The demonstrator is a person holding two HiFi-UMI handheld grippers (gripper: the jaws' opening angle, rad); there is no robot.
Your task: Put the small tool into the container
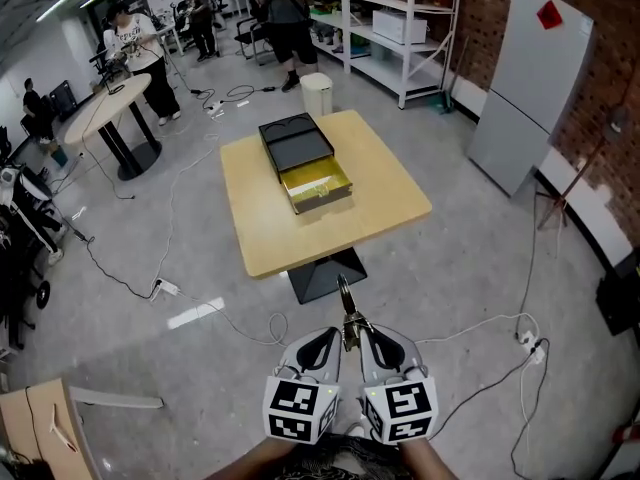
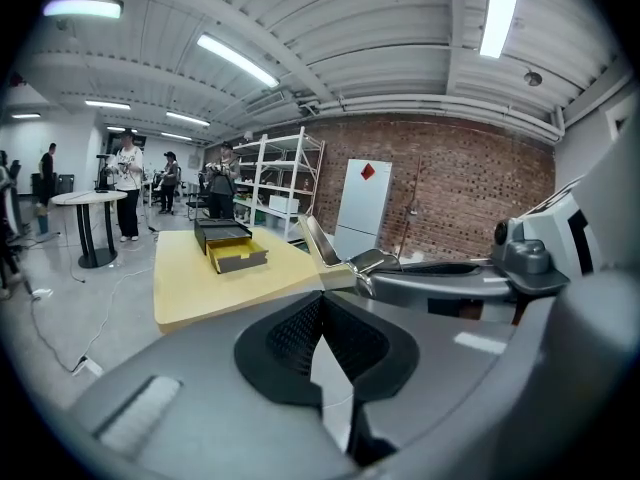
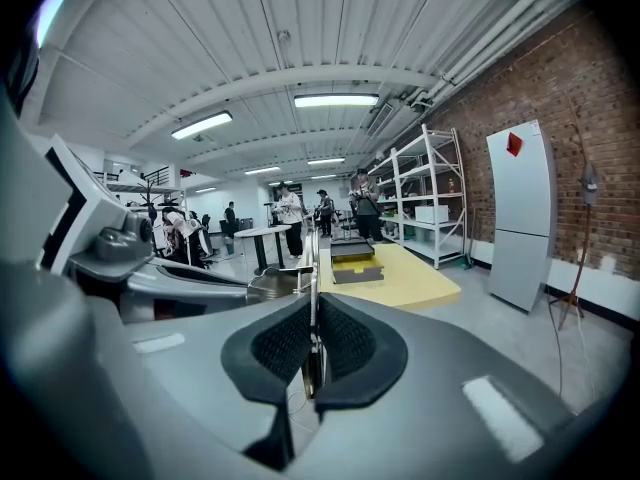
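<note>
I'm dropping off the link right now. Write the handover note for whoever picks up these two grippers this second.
Left gripper: shut, empty, held close beside the right one.
Right gripper: shut on the small metal tool, which sticks out forward past the jaws.
Container: a black box with its yellow-lined drawer open, on the wooden table, well ahead of both grippers.
Done: the tool is in hand.
Left: walk up to the table, lower the tool into the open drawer, then open the right gripper.
</note>
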